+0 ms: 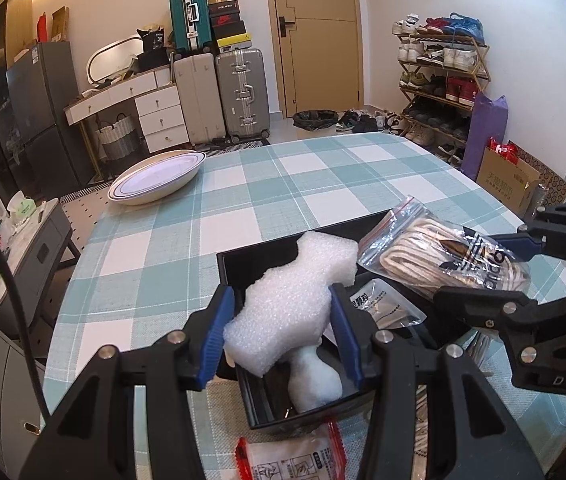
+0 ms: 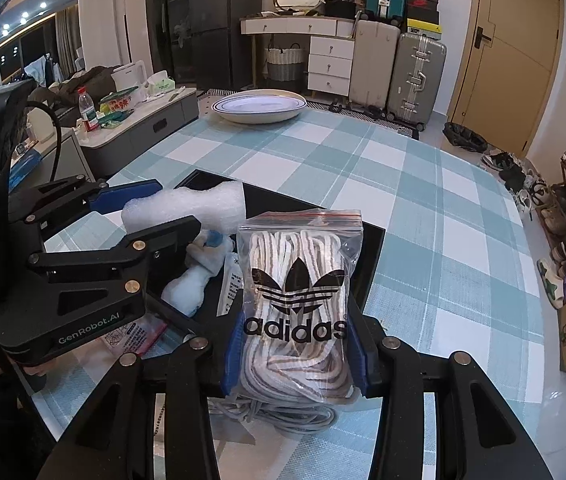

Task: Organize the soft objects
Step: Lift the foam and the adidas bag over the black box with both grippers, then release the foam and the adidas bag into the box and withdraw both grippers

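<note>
Left wrist view is showing the left gripper [image 1: 283,334] clamping a piece of white foam [image 1: 289,304] between its blue pads, holding it just above the black box [image 1: 239,268] on the checked tablecloth [image 1: 323,176]. The foam's long axis is running away from the camera and slightly to the right, so the box's open interior is lying directly below and ahead of it. A second white foam lump [image 1: 315,380] is already sitting inside the box beneath, beside a clear packet [image 1: 387,308] with printed text. To the right, the right gripper [image 1: 483,264] is pinching a zip bag of laces [image 1: 443,256] over the box's far corner. A red-edged sachet [image 1: 291,456] on the cloth is being cut off by the lower edge.

Right wrist view is showing the right gripper [image 2: 293,356] squeezing the zip bag of laces [image 2: 301,292] at its lower half, the bag standing upright with its red seal away from the camera. The black box [image 2: 371,248] is lying just ahead and below. The left gripper [image 2: 151,208] is entering from the left, nearer the box's left half, with its foam [image 2: 187,204]. The box's floor is being largely hidden by the bag and the grippers, so free room inside is hard to judge.
</note>
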